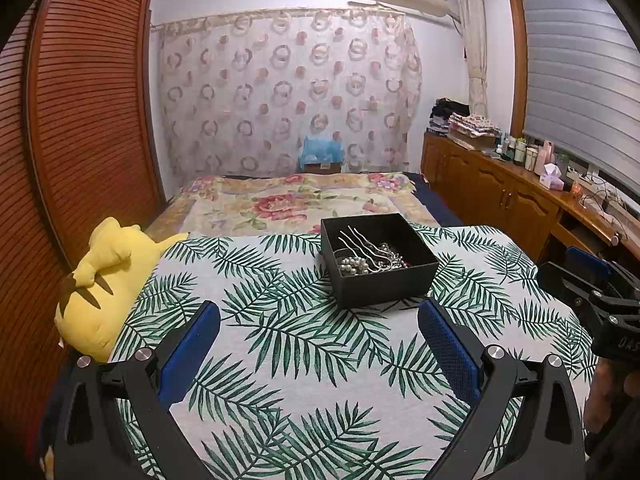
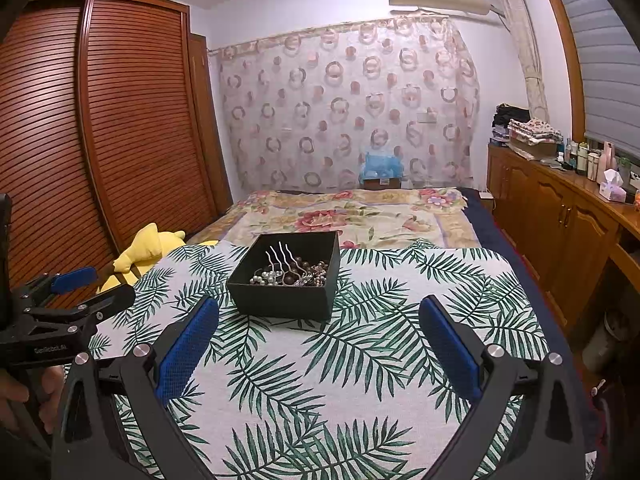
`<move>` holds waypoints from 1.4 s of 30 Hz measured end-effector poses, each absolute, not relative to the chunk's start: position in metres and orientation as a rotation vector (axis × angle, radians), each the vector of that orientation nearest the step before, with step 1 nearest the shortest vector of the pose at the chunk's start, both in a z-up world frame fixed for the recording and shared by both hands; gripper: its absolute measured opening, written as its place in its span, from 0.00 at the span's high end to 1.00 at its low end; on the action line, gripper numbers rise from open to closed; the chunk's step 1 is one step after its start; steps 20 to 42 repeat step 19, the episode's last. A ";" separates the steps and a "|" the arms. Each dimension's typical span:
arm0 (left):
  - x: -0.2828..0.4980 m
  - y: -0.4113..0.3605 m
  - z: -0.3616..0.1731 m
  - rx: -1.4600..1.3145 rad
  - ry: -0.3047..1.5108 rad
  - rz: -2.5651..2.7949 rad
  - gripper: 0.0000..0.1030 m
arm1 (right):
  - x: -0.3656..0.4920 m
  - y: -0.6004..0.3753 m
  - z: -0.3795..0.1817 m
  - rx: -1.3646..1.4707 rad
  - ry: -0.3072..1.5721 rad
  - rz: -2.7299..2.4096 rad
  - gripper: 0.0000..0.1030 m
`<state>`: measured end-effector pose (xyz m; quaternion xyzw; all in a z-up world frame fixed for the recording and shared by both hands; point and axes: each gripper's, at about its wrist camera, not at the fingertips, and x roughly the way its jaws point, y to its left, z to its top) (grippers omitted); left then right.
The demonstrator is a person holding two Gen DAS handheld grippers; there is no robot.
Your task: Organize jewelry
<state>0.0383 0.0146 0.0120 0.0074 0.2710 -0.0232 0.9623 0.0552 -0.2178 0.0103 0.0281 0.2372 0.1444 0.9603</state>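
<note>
Your left tool [image 1: 319, 354] and right tool [image 2: 319, 354] hover spread and empty; the black jewelry box [image 1: 380, 276] sits centre frame on the leaf-print bedcover [image 1: 280, 340], ahead of both and equally near.

The left gripper [image 2: 76, 280] is showing "GenRobot.AI", I think; the right gripper [image 1: 592, 276] is showing "DAS", cut off.

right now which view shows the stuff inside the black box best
The left wrist view: it looks further down into the box, so the hair fork and pearls lie clear of the walls. The right wrist view shows the same pile lower, partly behind the near wall.
</note>
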 end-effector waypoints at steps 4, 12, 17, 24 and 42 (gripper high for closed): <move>0.037 0.014 0.013 0.014 0.548 -0.047 0.07 | 0.055 -0.218 0.010 0.058 0.481 0.292 0.02; 0.037 0.013 0.014 0.015 0.548 -0.047 0.07 | 0.056 -0.217 0.010 0.058 0.480 0.292 0.02; 0.038 0.013 0.015 0.017 0.549 -0.048 0.07 | 0.056 -0.217 0.010 0.058 0.480 0.292 0.02; 0.037 0.013 0.016 0.016 0.548 -0.049 0.07 | 0.056 -0.217 0.010 0.058 0.480 0.292 0.02; 0.037 0.013 0.016 0.016 0.548 -0.049 0.07 | 0.056 -0.217 0.010 0.058 0.480 0.292 0.02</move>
